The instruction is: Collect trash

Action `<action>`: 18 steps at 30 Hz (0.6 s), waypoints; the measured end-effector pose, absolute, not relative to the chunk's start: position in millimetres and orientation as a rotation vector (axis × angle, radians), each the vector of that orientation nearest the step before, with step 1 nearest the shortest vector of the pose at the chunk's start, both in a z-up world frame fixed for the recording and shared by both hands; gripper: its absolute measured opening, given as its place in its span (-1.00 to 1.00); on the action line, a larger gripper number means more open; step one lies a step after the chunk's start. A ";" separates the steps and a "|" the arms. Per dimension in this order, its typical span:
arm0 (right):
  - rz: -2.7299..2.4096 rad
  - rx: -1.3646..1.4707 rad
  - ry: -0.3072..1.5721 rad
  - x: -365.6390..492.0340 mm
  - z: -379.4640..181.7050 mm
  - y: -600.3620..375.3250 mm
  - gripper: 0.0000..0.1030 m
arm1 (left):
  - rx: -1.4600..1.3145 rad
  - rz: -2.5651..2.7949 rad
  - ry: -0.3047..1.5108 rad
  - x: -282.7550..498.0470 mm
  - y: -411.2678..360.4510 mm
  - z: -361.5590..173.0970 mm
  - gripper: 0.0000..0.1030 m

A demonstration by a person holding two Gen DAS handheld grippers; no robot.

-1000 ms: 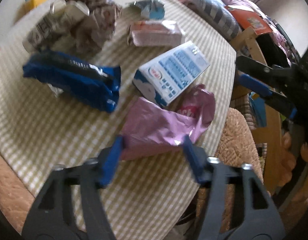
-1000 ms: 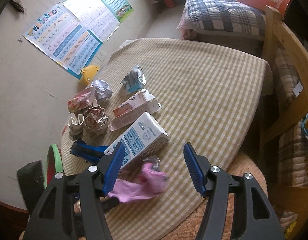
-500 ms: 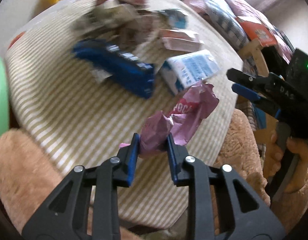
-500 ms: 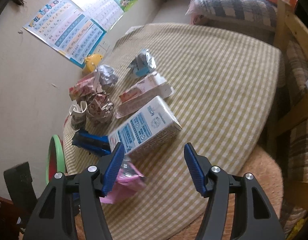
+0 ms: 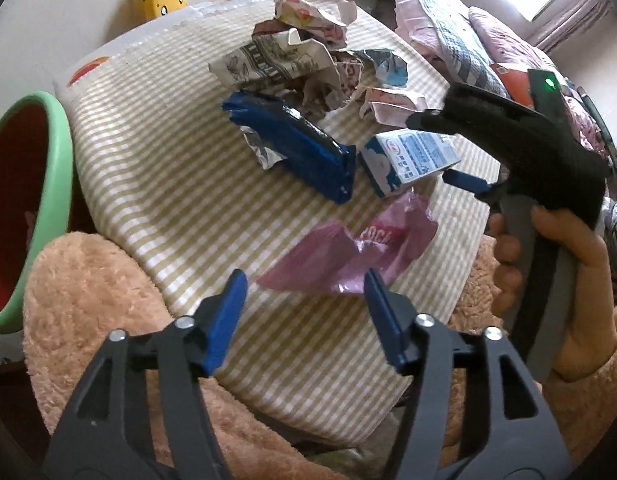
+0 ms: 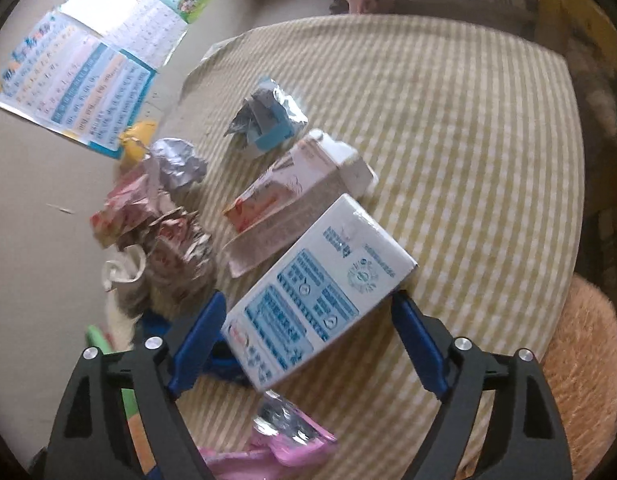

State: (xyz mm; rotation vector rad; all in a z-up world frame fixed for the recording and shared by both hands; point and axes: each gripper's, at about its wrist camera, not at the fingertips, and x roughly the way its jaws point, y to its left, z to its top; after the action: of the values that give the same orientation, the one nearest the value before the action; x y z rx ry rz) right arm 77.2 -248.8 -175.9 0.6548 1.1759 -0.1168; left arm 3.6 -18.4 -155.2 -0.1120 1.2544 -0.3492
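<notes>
A blue-and-white carton lies on the checked tablecloth, between the spread jaws of the right gripper, which have just been opening. The pink wrapper lies loose beyond the left gripper, jaws just opened, empty.

Two steep, close views; shared table
</notes>
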 end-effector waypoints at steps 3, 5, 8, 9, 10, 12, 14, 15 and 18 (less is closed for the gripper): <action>-0.130 0.544 1.202 85.8 -182.2 -240.3 0.64 | -0.088 -0.358 1.236 0.5 -19.8 -150.6 0.23; -0.090 0.497 1.185 84.9 -182.7 -237.9 0.56 | -0.055 -0.377 1.221 -1.7 -24.4 -146.9 0.28; -0.012 0.426 1.154 80.8 -175.8 -244.3 0.09 | -0.006 -0.399 1.217 -4.0 -35.4 -146.5 0.39; -0.002 0.406 1.148 79.3 -173.0 -246.6 -0.05 | 0.009 -0.405 1.220 -4.5 -39.5 -147.2 0.39; 0.006 0.372 1.140 77.1 -168.3 -253.0 -0.30 | 0.016 -0.411 1.223 -3.5 -43.2 -148.5 0.39; 0.013 0.340 1.139 74.5 -164.6 -263.1 -0.65 | 0.021 -0.423 1.224 -2.3 -50.2 -148.7 0.39; 0.028 0.336 1.160 72.1 -164.1 -276.9 -0.65 | 0.071 -0.456 1.203 -0.3 -61.1 -146.0 0.39; 0.034 0.350 1.169 71.0 -165.3 -282.6 -0.62 | 0.109 -0.467 1.187 -0.1 -65.2 -144.4 0.39; 0.029 0.441 1.157 64.5 -166.2 -297.2 -0.13 | 0.345 -0.532 1.110 1.3 -89.3 -136.5 0.44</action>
State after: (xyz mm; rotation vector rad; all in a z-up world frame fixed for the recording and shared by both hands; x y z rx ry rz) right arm 64.5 -297.2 -166.2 0.4408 1.1571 0.0290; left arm 1.3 -89.3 -136.5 0.3451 1.1101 -0.5321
